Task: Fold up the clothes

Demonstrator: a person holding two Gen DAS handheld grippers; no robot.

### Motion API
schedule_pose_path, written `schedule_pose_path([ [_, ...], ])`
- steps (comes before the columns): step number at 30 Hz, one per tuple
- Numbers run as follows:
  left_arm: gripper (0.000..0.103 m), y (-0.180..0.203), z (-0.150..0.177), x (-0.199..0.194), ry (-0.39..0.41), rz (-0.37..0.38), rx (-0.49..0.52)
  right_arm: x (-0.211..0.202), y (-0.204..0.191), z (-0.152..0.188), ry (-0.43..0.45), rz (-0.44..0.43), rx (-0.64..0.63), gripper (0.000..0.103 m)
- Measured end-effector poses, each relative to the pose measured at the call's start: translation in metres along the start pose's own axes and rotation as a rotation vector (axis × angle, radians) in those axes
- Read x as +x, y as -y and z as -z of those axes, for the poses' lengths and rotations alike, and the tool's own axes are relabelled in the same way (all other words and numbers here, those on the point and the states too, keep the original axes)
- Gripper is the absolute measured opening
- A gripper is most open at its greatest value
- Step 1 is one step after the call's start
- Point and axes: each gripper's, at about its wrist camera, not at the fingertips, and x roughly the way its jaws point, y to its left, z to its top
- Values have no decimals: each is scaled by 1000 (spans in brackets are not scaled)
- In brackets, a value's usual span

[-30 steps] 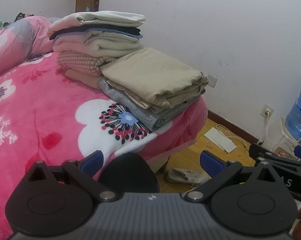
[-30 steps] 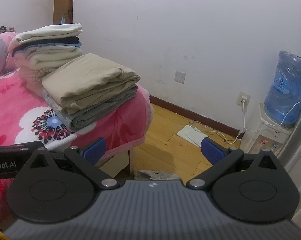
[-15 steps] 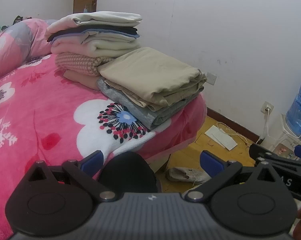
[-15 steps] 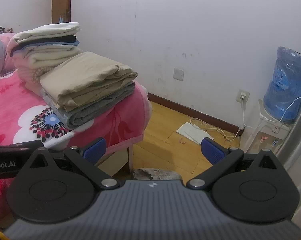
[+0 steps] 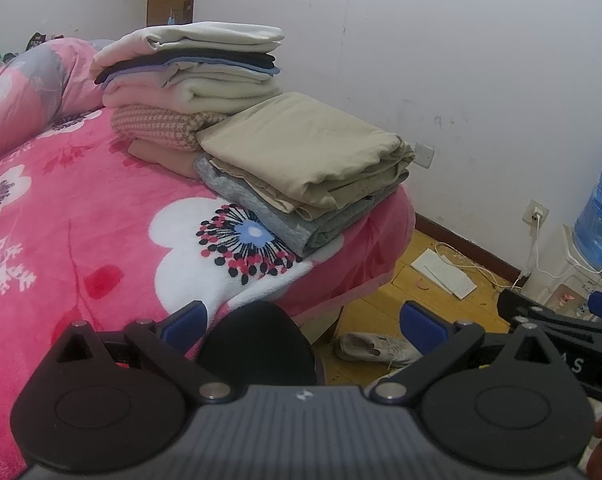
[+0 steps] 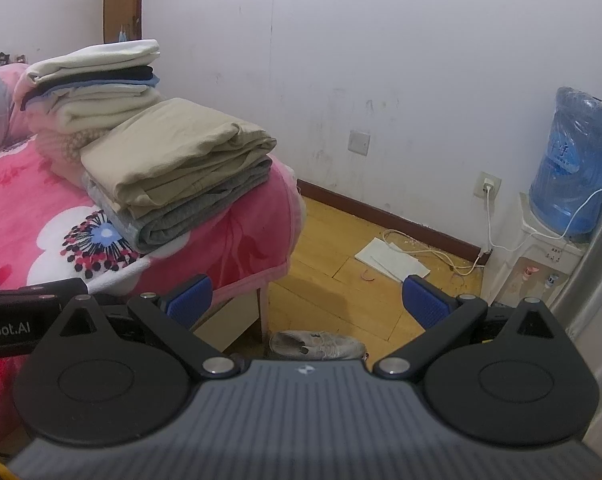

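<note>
Black hand-held gripper (image 6: pixel 307 300), blue fingertip pads (image 6: pixel 423 300).

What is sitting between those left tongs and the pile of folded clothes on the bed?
Nothing visible. The left tongs are open and empty, and only bare pink blanket lies between them and the folded beige piece on the near pile.

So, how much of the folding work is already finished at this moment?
Done: a tall folded stack and a beige-on-grey pile sit on the pink blanket. In hand: nothing; left gripper and right gripper are open. No unfolded garment is visible.
</note>
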Motion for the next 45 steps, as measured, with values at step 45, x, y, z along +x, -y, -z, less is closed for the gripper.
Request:
schedule_pose_path([
  [45,103,7,0,8,-35,17,10,4,4,3,-6,43,-21,102],
])
